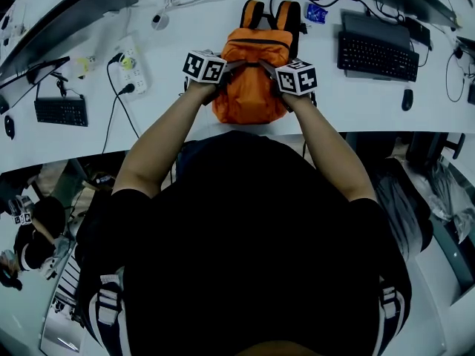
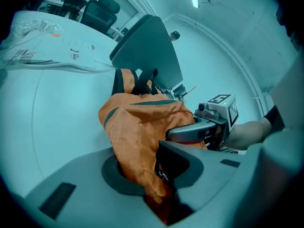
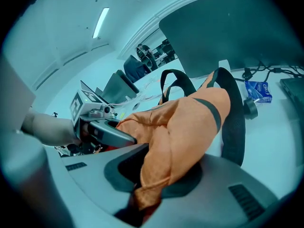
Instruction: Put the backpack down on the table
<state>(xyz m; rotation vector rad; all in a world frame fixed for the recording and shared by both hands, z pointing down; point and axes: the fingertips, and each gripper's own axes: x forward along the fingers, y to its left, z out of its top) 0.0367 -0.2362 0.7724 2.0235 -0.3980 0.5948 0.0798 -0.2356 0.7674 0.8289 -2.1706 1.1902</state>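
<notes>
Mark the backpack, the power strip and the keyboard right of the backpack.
backpack [image 1: 249,87], head view: centre of its orange front.
power strip [image 1: 137,73], head view: white body between the plugs.
keyboard [image 1: 378,56], head view: middle of its key field.

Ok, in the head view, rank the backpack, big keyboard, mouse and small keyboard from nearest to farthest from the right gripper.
1. Backpack, centre, at the right gripper itself.
2. Big keyboard, to the right.
3. Mouse, farther right.
4. Small keyboard, far left.
</notes>
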